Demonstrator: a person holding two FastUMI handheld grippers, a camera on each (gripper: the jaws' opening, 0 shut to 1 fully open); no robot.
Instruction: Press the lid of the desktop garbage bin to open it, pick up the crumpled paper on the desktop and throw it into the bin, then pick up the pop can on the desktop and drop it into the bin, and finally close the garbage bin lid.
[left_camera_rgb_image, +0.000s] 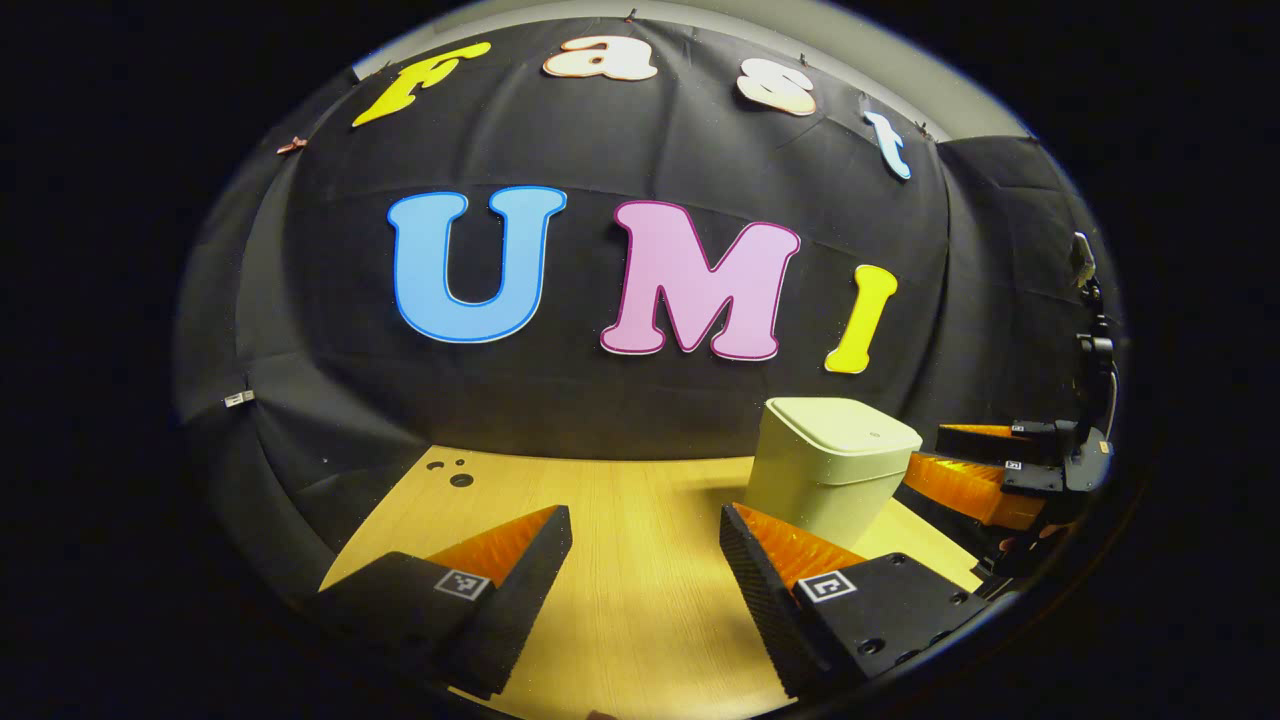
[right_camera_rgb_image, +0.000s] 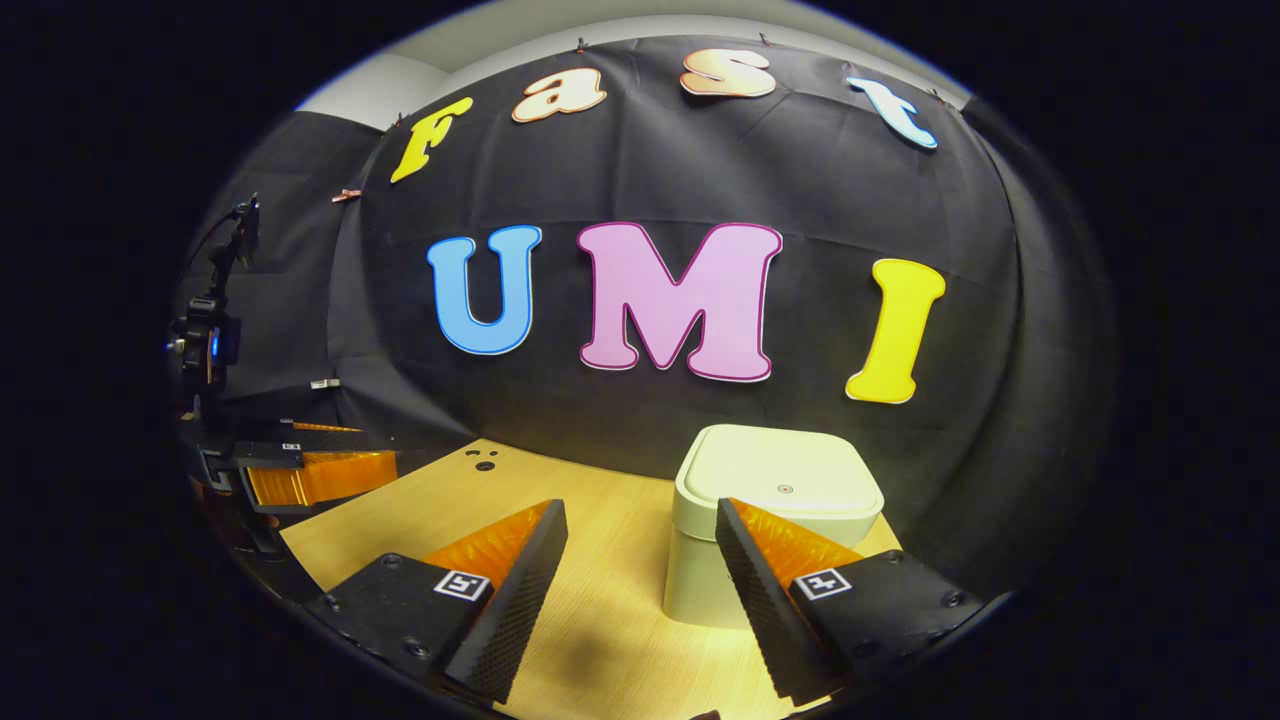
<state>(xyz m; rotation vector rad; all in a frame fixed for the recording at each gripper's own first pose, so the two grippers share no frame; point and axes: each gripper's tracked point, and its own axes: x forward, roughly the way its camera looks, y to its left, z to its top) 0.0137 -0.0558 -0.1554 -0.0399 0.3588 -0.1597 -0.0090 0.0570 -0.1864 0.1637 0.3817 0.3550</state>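
A pale, square garbage bin (left_camera_rgb_image: 828, 462) with rounded corners stands on the wooden desk (left_camera_rgb_image: 640, 560), its lid (right_camera_rgb_image: 780, 475) down. In the left gripper view it is ahead and to the right of my left gripper (left_camera_rgb_image: 645, 520), which hangs open above the desk. In the right gripper view my right gripper (right_camera_rgb_image: 640, 515) is open above the desk, just in front of the bin and slightly to its left; the right finger overlaps the bin's front. The right gripper (left_camera_rgb_image: 985, 470) appears at the far right of the left gripper view, beside the bin. The left gripper (right_camera_rgb_image: 320, 470) appears at the left edge of the right gripper view.
Black cloth walls close the desk at the back and on both sides. A few small dark holes (left_camera_rgb_image: 455, 472) mark the desk's far left corner. A camera on a stand (right_camera_rgb_image: 205, 330) rises beyond the left gripper in the right gripper view.
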